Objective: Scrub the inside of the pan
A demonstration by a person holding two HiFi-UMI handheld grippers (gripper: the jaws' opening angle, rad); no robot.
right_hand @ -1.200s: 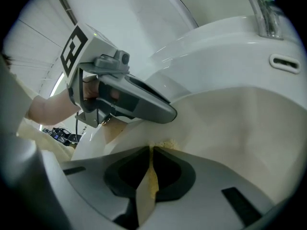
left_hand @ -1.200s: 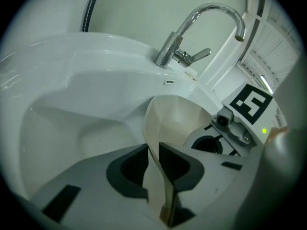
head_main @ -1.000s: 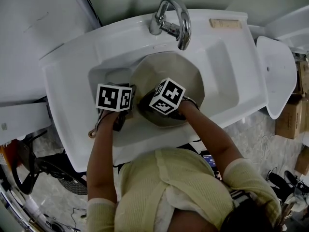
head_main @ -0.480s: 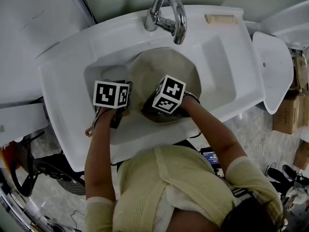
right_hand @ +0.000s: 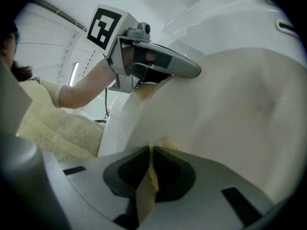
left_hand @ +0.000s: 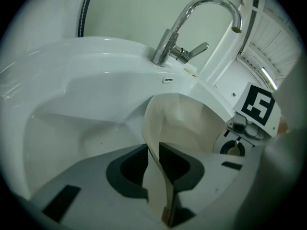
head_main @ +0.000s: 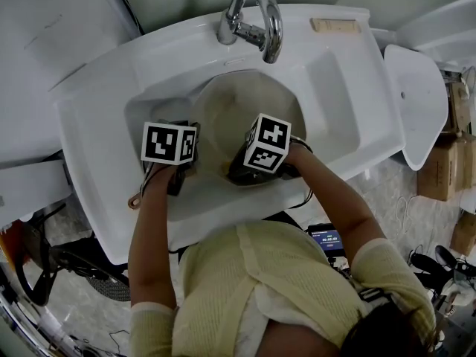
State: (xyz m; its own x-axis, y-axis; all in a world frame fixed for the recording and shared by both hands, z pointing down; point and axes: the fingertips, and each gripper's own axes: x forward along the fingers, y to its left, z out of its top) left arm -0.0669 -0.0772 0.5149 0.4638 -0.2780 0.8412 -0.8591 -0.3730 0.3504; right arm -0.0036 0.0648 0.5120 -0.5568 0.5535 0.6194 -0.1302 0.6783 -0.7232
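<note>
The left gripper (left_hand: pixel 153 169) is shut on the thin edge of the pan (left_hand: pixel 187 123), which is seen edge-on between the jaws. The right gripper (right_hand: pixel 151 169) is clamped on a yellow sponge (right_hand: pixel 153 178). The sponge is laid against the pan's pale inner wall at the lower middle of the right gripper view.

In the head view both grippers are found at the middle of the frame, the left gripper (head_main: pixel 182 173) at the pan's left edge and the right gripper (head_main: pixel 245 171) over its near part.

The pan (head_main: pixel 238 114) is held in the basin of a white sink (head_main: pixel 97 162). A chrome faucet (head_main: pixel 256 21) is mounted at the top centre and a tan block (head_main: pixel 335 25) is set on the back ledge at the upper right. Pale tiled floor and cardboard boxes (head_main: pixel 442 169) are seen at the right edge of the frame.

The pan's inside is shown from above. Its brown handle tip (head_main: pixel 137 199) is pointed to the lower left, across the sink's front rim, so the long axis is run from lower left toward the faucet.

The spout is hung just above the pan's far rim and the near rim is close to the basin's front wall. Only a narrow strip of basin is left at the pan's left, while a wider shallow part is left open at its right.
</note>
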